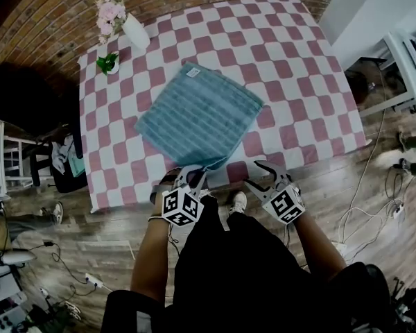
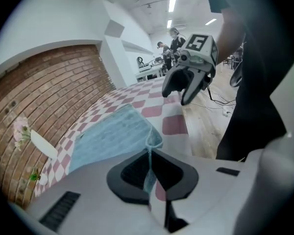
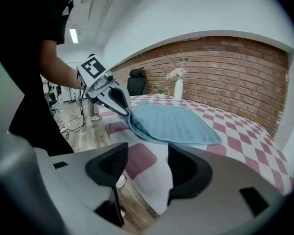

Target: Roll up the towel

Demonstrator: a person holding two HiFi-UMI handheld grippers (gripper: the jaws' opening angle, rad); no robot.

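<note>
Bench (image 1: 298, 68) under a red-and-white checked cloth (image 1: 277, 40). The blue towel (image 1: 197, 113) lies flat and skewed, one corner pointing at the near edge and the opposite corner toward the far edge.

Left gripper (image 1: 192, 174) is at the near edge. Its jaws are pressed together on the towel's near corner, and a thin fold of blue fabric stands pinched between them, lifted slightly off the cloth.

Right gripper (image 1: 267, 175) is just beside it along the near edge, clear of the towel. Its jaws are spread with nothing between them; only cloth and floor show beyond.

Far-left corner: white vase (image 1: 135, 30) with pink flowers, and a small green plant (image 1: 109, 63) near it.
</note>
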